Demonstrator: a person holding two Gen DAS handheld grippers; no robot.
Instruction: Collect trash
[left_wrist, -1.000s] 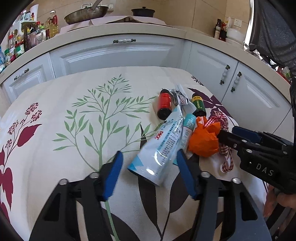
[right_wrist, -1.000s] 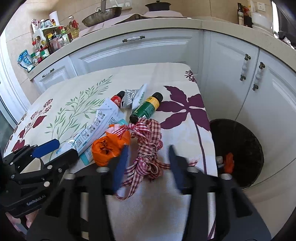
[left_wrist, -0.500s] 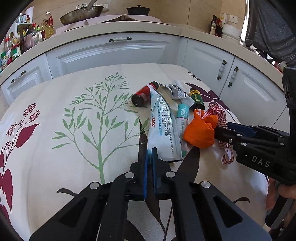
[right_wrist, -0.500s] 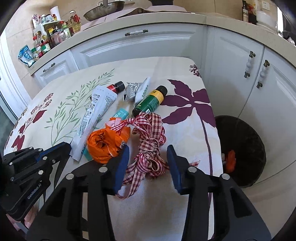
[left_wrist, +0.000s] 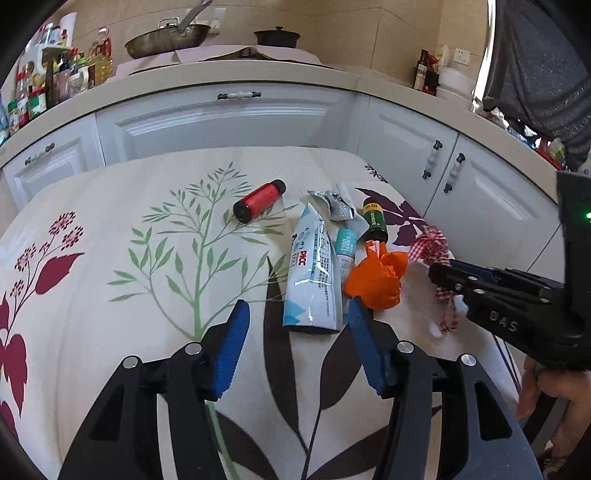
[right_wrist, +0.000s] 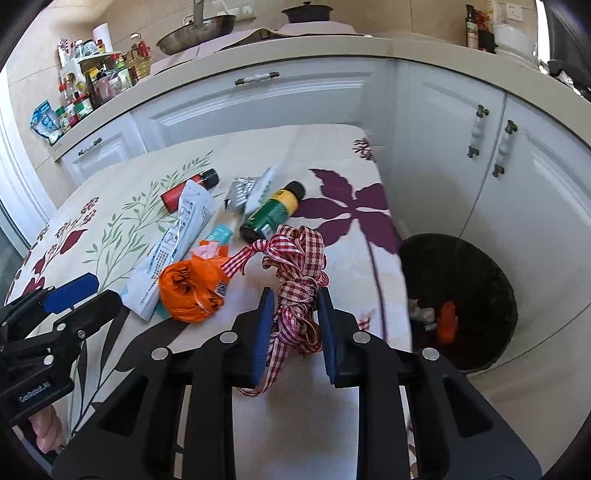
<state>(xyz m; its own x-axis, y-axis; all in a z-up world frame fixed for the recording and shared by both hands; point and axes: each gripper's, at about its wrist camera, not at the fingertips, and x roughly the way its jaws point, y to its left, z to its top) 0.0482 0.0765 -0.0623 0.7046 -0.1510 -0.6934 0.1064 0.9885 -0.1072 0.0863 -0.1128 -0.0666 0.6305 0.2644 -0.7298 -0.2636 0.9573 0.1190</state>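
Trash lies on a flower-print tablecloth (left_wrist: 110, 229): a white tube pouch (left_wrist: 314, 273), a teal tube (left_wrist: 345, 247), an orange bag (left_wrist: 376, 277), a red bottle (left_wrist: 258, 201), a green bottle (left_wrist: 375, 221), foil (left_wrist: 330, 203) and a red checked ribbon (right_wrist: 299, 291). My left gripper (left_wrist: 295, 332) is open just short of the pouch's near end. My right gripper (right_wrist: 293, 332) has its jaws closing around the ribbon bundle, with the pads close on both sides. A black bin (right_wrist: 461, 295) with some trash stands on the floor to the right.
White kitchen cabinets (left_wrist: 229, 118) run behind and to the right of the table. The counter holds a pan (left_wrist: 166, 37), a pot and bottles. The table's right edge drops off beside the bin.
My left gripper shut half a second ago, then opened wide again; the pouch and red bottle were turned. My right gripper moved forward over the ribbon and its jaws narrowed around it.
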